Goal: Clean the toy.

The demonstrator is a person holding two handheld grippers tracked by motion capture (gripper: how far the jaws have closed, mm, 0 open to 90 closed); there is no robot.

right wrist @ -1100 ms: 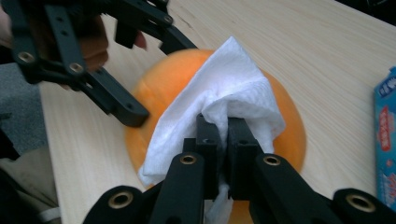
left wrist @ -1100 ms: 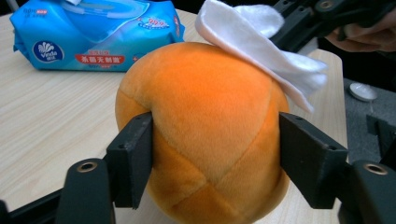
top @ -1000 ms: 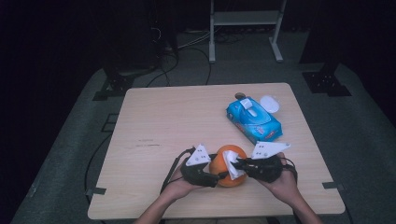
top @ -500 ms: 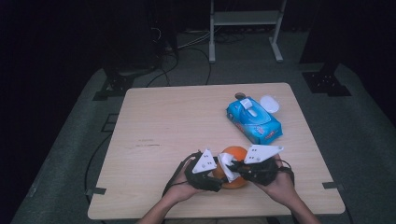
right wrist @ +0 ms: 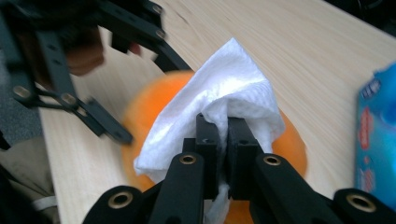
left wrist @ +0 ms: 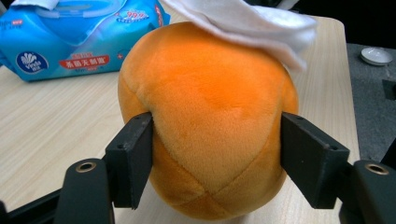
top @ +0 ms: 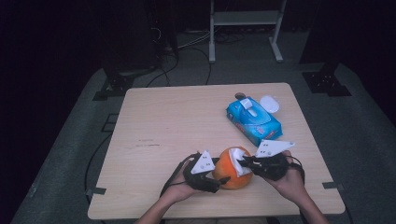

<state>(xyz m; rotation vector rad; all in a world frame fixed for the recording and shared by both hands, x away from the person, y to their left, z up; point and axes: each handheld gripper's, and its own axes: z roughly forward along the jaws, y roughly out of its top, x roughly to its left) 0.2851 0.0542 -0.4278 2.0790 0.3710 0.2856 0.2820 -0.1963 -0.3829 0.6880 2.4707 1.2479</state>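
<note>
Left gripper (left wrist: 215,154) clamped across orange plush ball (left wrist: 208,126) at near table edge (top: 140,205). Right gripper (right wrist: 223,128) clenched on white wipe (right wrist: 224,93), draped over ball top, probably touching.

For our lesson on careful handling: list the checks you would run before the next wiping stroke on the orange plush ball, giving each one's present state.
1. Left gripper clamps the orange plush ball, fingers pressing both sides: ok.
2. Right gripper shut on the white wipe: ok.
3. Wipe lies on the ball's top: ok.
4. Ball rests on the table: ok.
5. Blue wipe pack stands apart from both hands: ok.
6. Whether the wipe is damp: cannot tell.
</note>
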